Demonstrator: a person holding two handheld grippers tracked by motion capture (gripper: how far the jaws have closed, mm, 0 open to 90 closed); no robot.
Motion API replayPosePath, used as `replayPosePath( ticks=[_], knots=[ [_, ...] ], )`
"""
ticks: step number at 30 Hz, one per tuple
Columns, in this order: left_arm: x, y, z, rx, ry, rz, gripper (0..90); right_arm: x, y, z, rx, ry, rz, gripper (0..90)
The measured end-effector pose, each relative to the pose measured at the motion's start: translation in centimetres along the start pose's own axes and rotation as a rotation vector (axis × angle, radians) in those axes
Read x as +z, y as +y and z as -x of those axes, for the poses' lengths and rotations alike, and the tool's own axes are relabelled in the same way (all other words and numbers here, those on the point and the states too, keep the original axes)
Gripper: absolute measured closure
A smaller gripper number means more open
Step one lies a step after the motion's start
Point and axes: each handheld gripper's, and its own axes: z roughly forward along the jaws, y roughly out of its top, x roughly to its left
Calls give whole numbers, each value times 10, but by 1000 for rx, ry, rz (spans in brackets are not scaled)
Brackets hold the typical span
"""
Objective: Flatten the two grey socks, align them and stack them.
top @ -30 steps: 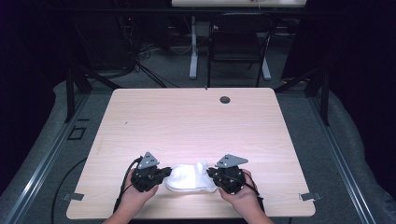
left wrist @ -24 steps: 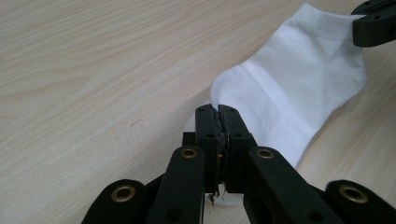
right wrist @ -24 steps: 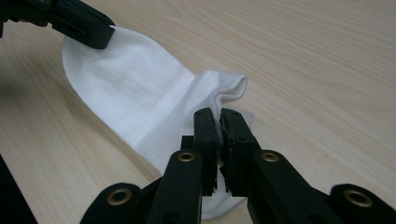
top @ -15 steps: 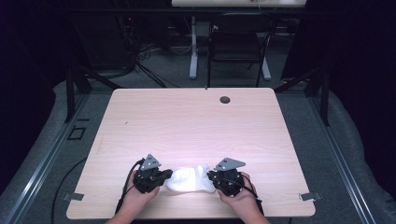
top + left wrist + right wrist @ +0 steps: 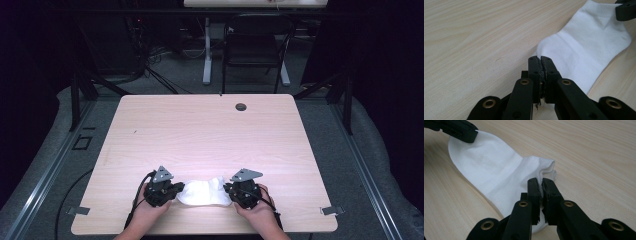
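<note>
- We are stretching a white sock [image 5: 202, 192] flat near the front edge of the wooden table [image 5: 210, 135]; it lies between our two grippers.
- Our left gripper [image 5: 540, 61] has its jaws pressed together on the toe end of the sock.
- Our right gripper [image 5: 541, 183] has its jaws clamped on the cuff end.
- Both hands [image 5: 147, 212] rest low on the table, wrists toward us, grippers pointing inward at each other.
- Next, we judge, comes folding one end over the other while keeping the fabric smooth.
</note>
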Motion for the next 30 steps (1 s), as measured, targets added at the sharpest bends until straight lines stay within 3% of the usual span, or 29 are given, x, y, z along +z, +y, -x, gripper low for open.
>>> replayPosePath(
  ticks=[21, 26, 30],
  knots=[
    [9, -4, 0, 7, -4, -15, 808, 12, -8, 14, 39, -18, -37, 826],
    [0, 0, 0, 20, -3, 34, 713, 4, -6, 13, 63, -15, 13, 733],
    [-9, 4, 4, 31, -13, 77, 653, -4, -1, 5, 30, -14, 83, 700]
  ],
)
